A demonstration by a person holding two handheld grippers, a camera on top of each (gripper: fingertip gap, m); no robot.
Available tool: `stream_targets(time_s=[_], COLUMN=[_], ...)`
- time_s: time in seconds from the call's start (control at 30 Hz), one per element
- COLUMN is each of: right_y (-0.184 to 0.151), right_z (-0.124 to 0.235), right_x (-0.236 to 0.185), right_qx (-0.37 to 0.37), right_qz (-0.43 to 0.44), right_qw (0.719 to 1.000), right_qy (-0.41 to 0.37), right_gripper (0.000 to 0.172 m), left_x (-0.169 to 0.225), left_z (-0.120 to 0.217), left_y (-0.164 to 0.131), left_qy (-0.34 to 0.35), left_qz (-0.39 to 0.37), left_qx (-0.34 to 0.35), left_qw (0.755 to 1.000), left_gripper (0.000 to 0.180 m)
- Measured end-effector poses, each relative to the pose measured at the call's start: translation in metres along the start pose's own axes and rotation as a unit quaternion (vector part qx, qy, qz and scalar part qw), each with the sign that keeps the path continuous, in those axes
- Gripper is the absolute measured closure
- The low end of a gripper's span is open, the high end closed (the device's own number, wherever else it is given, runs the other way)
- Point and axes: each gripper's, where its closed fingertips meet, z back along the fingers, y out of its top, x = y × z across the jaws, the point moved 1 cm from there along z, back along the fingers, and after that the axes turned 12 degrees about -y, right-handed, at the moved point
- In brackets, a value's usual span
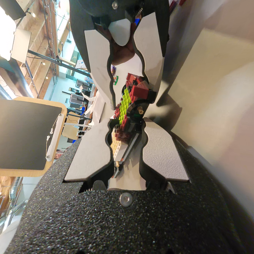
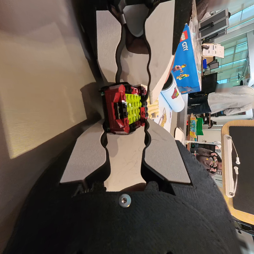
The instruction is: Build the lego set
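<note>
Right gripper (image 2: 124,124) clasps a red brick car (image 2: 122,108); beside the car, a tan plate (image 2: 153,108) and white can (image 2: 173,96).

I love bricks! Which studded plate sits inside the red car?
The lime-green studded plastic plate, bordered by the dark red brick car; the pale yellow plate sticks out beyond it.

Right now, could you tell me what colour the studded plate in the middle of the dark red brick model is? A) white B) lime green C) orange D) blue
B: the right wrist view shows a lime green studded plate set into the dark red brick model, beside a tan plate.
</note>
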Motion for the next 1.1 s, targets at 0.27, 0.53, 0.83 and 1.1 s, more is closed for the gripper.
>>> stream_targets(time_s=[0.27,0.53,0.83,1.1], right_y=[-0.002,-0.002,-0.004,-0.017], right_z=[-0.005,-0.004,0.0,-0.001], right_x=[0.0,0.006,0.006,0.008], right_qx=[-0.004,0.003,0.009,-0.013], right_qz=[-0.008,-0.018,-0.013,-0.036], right_qw=[1.0,1.0,1.0,0.999], right_qy=[0.02,0.003,-0.002,0.0], right_gripper=[0.115,0.116,0.112,0.111], left_x=[0.001,0.001,0.0,-0.006], left_z=[-0.001,-0.001,0.0,0.001], left_y=[-0.001,-0.002,-0.001,-0.003], left_qy=[-0.005,-0.004,-0.002,0.011], left_qz=[0.009,0.017,0.017,0.039], left_qx=[0.0,0.003,0.005,0.006], left_qw=[1.0,1.0,1.0,0.999], left_gripper=[0.145,0.145,0.144,0.13])
